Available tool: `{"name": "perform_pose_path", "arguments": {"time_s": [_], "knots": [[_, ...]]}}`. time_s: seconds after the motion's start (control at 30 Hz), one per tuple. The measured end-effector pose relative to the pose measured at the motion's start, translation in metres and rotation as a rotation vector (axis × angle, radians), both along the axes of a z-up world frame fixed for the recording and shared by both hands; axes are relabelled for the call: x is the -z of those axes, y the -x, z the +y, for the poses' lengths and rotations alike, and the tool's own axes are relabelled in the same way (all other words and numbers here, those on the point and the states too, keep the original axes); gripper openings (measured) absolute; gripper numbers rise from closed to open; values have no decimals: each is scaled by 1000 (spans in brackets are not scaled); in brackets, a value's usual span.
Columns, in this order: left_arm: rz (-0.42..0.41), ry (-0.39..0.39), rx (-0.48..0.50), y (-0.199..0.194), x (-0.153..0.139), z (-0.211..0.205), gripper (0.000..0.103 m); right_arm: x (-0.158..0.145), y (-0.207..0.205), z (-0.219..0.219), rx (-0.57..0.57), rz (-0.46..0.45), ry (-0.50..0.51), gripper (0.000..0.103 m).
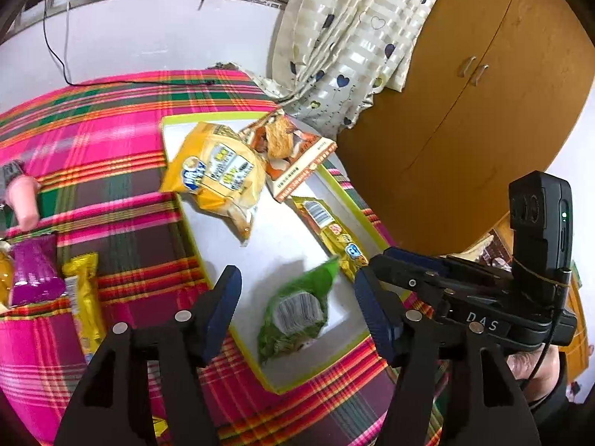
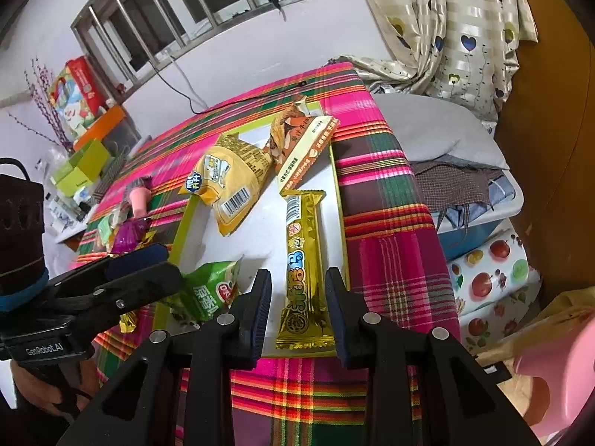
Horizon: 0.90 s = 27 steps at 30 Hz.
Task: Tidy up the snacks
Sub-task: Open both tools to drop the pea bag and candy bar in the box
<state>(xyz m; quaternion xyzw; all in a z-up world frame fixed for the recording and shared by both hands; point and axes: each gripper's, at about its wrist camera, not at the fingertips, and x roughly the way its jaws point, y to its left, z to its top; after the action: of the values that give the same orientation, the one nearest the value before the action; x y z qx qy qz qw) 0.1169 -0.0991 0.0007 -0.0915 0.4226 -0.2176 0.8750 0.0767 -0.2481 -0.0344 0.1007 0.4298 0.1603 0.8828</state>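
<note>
A white tray with a yellow-green rim [image 1: 334, 319] [image 2: 186, 223] lies on the plaid cloth. In it are a green snack bag [image 1: 297, 312] [image 2: 208, 293], a yellow chip bag [image 1: 215, 171] [image 2: 227, 178], an orange biscuit pack [image 1: 293, 148] [image 2: 301, 141] and a long gold bar [image 1: 338, 238] [image 2: 303, 264]. My left gripper [image 1: 293, 304] is open above the green bag, which looks blurred and lies free between the fingers. My right gripper [image 2: 297, 301] is open and empty over the near end of the gold bar. The left gripper also shows in the right wrist view [image 2: 122, 275].
Outside the tray on the cloth lie a purple packet [image 1: 33, 275] [image 2: 128, 238], a gold wrapper [image 1: 83, 297] and a pink object [image 1: 24, 200] [image 2: 139, 197]. A wooden wardrobe [image 1: 465, 111] and curtain [image 1: 353, 37] stand behind. Boxes [image 2: 81, 163] clutter the far left. A storage bin [image 2: 479, 208] sits right.
</note>
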Motion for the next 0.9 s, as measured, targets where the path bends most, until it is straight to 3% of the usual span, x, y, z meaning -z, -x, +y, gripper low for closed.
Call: {"name": "perform_pose_path", "arguments": {"time_s": [0.43, 0.6, 0.9], "knots": [[0, 31, -101, 38, -4, 48, 64, -24, 21, 22, -54, -63, -1, 28], [-9, 52, -155, 59, -5, 70, 64, -32, 37, 41, -102, -103, -5, 36], [-23, 63, -226, 85, -5, 104, 64, -40, 54, 67, -175, -134, 7, 40]]}}
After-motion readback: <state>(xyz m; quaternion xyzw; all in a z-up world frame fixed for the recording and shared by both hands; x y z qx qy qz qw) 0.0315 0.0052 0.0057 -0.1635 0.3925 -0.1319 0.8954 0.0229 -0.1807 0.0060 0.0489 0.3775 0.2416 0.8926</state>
